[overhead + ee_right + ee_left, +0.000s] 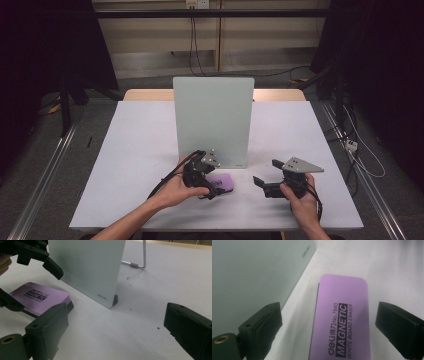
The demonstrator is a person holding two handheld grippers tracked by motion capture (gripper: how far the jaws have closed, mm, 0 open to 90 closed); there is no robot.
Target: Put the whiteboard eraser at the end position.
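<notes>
A purple magnetic whiteboard eraser lies flat on the white worktop, near the front edge and just in front of the lower left part of an upright pale-green glass board. In the high view most of the eraser is covered by the left gripper and the left hand, so only its right end shows as a purple patch.

The left gripper view gives the clearest look: the eraser runs up the middle between the two black jaws, its printed label readable, its near end cut off by the bottom edge. The left gripper is spread wide, with bare worktop showing between each pad and the eraser's long sides, so nothing is pinched. The board takes up the left part of that view and its top is out of frame.

The right gripper sits to the right of the eraser, well apart from it, held in the right hand low over the worktop and pointing left. In its own view the right gripper is spread, with only worktop between the jaws. Farther off, the eraser lies partly behind the near jaw, with the left gripper's dark fingers above and beside it. The board stands on a small dark foot, and a metal support rod behind it is largely hidden by the board.
</notes>
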